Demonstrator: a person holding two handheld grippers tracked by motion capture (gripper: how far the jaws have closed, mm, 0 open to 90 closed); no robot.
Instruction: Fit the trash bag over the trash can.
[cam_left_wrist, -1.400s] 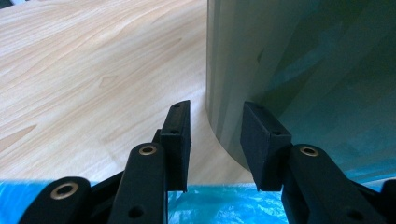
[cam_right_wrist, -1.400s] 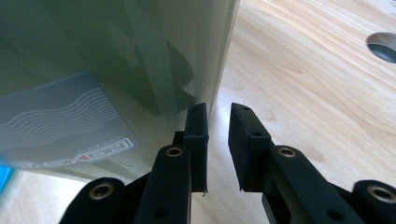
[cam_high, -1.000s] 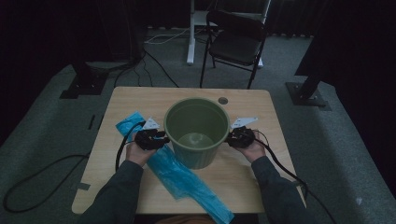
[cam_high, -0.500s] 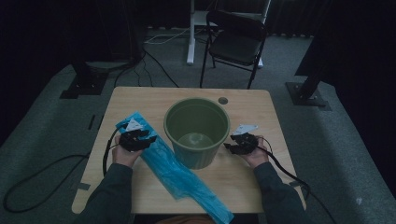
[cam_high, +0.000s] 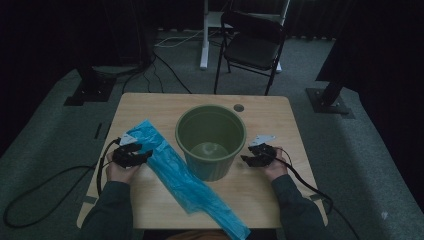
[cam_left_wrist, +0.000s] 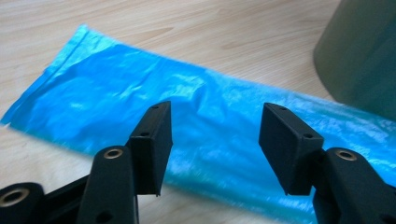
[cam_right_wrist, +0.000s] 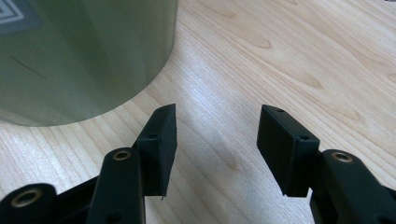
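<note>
- The green bucket (cam_high: 211, 141) stood upright at the middle of the wooden table (cam_high: 150, 107).
- The blue plastic bag (cam_high: 182, 180) lay flat just left of the bucket, its near end past the table's front edge.
- The left gripper (cam_high: 141, 155) hovered over the bag, jaws just opened, nothing between them.
- The right gripper (cam_high: 248, 160) sat just right of the bucket, jaws just spread wide, empty.
</note>
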